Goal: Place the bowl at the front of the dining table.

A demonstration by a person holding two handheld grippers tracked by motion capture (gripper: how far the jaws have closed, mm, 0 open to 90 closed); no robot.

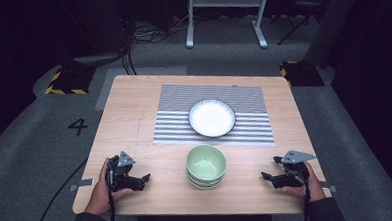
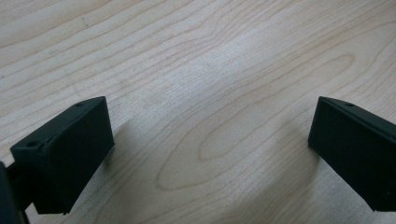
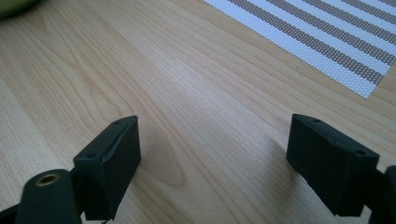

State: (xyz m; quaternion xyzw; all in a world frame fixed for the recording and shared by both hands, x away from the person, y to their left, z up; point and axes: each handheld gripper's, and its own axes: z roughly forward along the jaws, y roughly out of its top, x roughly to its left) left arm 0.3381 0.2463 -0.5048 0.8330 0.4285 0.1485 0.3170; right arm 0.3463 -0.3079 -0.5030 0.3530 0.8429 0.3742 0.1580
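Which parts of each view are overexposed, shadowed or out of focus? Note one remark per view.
High view: the white plate glares nearly blank, while the room beyond the table sinks into darkness. Left gripper view: soft shadows spread beside both jaws on the wood, and the jaws look slightly blurred. Right gripper view: the striped mat stays sharp, the near jaws soft.

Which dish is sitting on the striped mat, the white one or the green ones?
The white plate sits on the striped mat. The stacked green bowls stand on bare wood, nearer the person.
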